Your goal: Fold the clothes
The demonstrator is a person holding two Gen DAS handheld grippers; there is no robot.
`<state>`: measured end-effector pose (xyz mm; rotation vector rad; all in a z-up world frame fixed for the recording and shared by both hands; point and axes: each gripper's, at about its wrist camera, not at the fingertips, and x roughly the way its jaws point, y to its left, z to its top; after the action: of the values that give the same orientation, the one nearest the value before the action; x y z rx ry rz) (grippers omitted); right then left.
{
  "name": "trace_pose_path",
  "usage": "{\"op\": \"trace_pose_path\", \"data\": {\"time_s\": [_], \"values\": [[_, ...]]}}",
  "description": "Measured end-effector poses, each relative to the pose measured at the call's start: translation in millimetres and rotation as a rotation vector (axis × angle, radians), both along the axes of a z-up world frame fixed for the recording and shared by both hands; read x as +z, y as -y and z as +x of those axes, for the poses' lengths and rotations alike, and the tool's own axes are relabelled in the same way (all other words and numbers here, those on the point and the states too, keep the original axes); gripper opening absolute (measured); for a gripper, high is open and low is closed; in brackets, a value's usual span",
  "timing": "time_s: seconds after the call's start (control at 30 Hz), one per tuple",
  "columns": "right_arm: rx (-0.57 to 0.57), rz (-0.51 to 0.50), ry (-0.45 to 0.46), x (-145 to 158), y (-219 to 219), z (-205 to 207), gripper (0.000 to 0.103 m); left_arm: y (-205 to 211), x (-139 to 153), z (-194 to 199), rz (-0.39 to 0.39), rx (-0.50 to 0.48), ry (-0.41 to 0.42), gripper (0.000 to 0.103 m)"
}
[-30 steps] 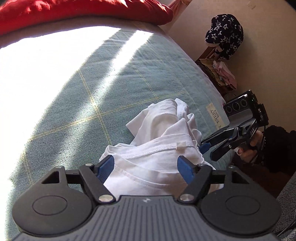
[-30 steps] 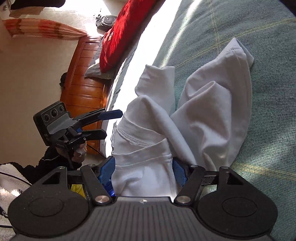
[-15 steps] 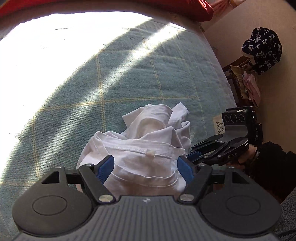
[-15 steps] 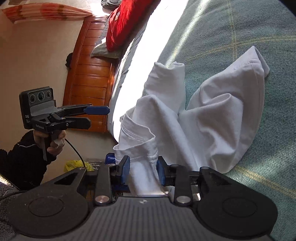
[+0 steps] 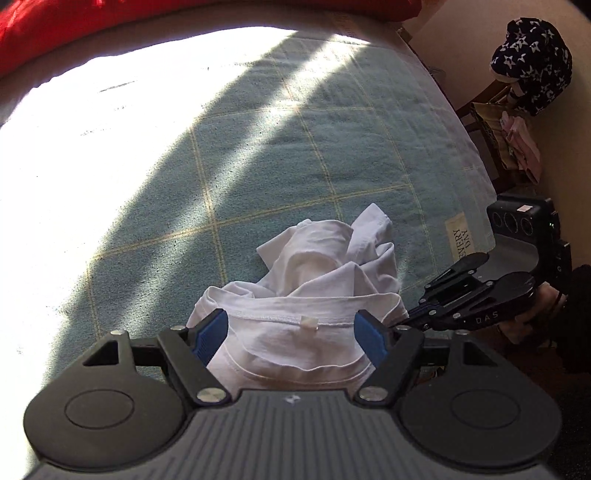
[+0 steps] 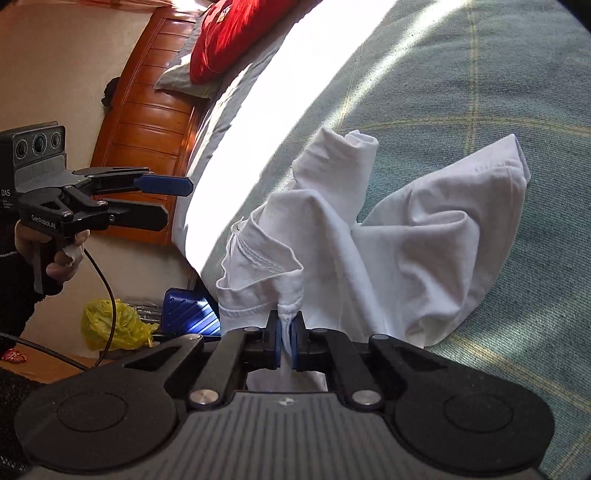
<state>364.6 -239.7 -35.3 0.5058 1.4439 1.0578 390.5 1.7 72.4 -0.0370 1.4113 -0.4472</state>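
Observation:
A crumpled white T-shirt (image 5: 317, 280) lies on a teal checked bedspread (image 5: 295, 147) near the bed's edge. My right gripper (image 6: 286, 332) is shut on a bunched fold of the shirt (image 6: 424, 251) at a stitched hem, and the cloth rises in a peak to the pads. In the left wrist view the right gripper (image 5: 406, 317) meets the shirt's right side. My left gripper (image 5: 291, 332) hangs open above the shirt, with the neckline and its small tag framed between the fingers. The right wrist view shows the left gripper (image 6: 177, 201) in the air beside the bed, clear of the cloth.
A red pillow (image 5: 110, 22) lies at the head of the bed by a wooden headboard (image 6: 147, 122). A yellow bag (image 6: 114, 325) and a blue case (image 6: 188, 310) sit on the floor beside the bed. A star-patterned cloth (image 5: 532, 62) rests on a chair.
The right jaws have closed from wide apart onto a fold of the shirt and lifted it. The left gripper has risen away from the shirt and stays open.

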Motion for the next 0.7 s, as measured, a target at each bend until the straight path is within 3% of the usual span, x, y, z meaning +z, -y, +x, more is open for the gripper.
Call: {"op": "trace_pose_path", "data": {"time_s": [0.27,0.5,0.53,0.6,0.7], "values": [[-0.057,-0.177,0.097,38.6,15.4,6.6,0.005,-17.5,-19.8,19.0,0.001,-0.15,0.0,0.074],[0.024,-0.31,0.108,45.6,-8.5,12.4,0.005,-47.0,-74.4,30.2,-0.047,-0.305,-0.05,0.073],[0.031,-0.326,0.105,45.2,-10.6,13.7,0.005,-49.4,-83.6,31.1,-0.047,-0.339,-0.052,0.071],[0.042,-0.36,0.092,41.7,-14.7,17.8,0.005,-52.6,-100.4,33.1,-0.063,-0.412,-0.061,0.051],[0.052,-0.407,0.07,37.5,-17.7,18.7,0.005,-54.0,-118.9,34.8,-0.105,-0.516,-0.064,0.039]]}}
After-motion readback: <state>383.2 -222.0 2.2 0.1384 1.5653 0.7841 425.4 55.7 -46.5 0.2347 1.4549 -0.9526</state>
